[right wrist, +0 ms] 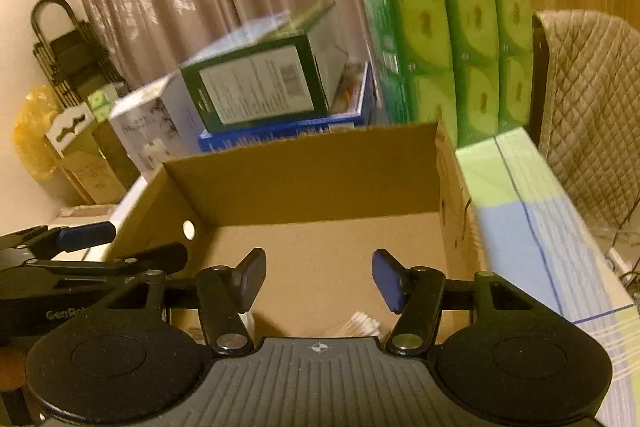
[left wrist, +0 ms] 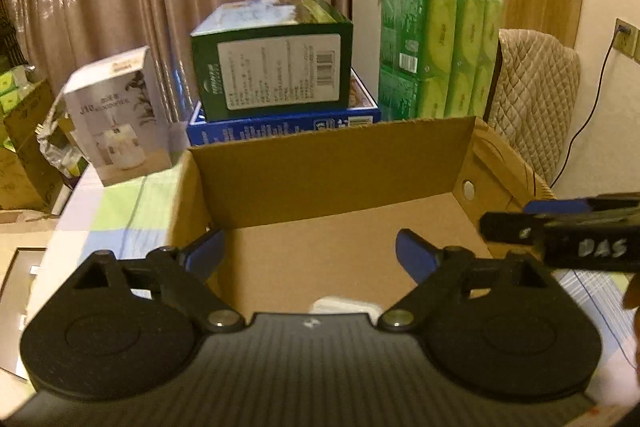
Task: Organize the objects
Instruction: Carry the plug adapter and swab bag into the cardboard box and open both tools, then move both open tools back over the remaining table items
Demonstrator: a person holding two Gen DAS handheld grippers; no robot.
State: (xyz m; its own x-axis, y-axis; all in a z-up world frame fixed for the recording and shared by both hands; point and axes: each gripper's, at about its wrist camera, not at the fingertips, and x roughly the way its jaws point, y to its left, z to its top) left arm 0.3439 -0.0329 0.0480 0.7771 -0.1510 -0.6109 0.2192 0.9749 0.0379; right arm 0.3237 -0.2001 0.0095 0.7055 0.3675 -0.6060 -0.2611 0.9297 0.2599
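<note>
The left gripper (left wrist: 310,253) is held over the near side of an open cardboard box (left wrist: 336,171), its jaws spread wide and nothing gripped between them; the blue pads (left wrist: 414,253) are seen apart from the box walls, above the brown floor. The right gripper (right wrist: 319,277) is likewise released, its jaws set wide apart and empty, hovering over the same box's near edge. In the left wrist view the right gripper appears at the right edge, over the box's right wall. In the right wrist view the left gripper (right wrist: 76,247) is seen at the left, beside the box's left wall.

A small white item (right wrist: 362,321) lies on the box floor at the near side, partly hidden by the gripper bodies; what it is cannot be told.

The box stands on a table covered with a checked cloth (right wrist: 520,211). Beyond the box's far wall, along the table's far edge, a dark green carton (left wrist: 274,67) is stacked on a flat blue box (left wrist: 288,125). A white carton (left wrist: 120,119) stands at the far left corner, and a green tissue pack (left wrist: 438,53) stands upright at the far right. A quilted chair (left wrist: 536,95) is seen just beside the table's right edge.
</note>
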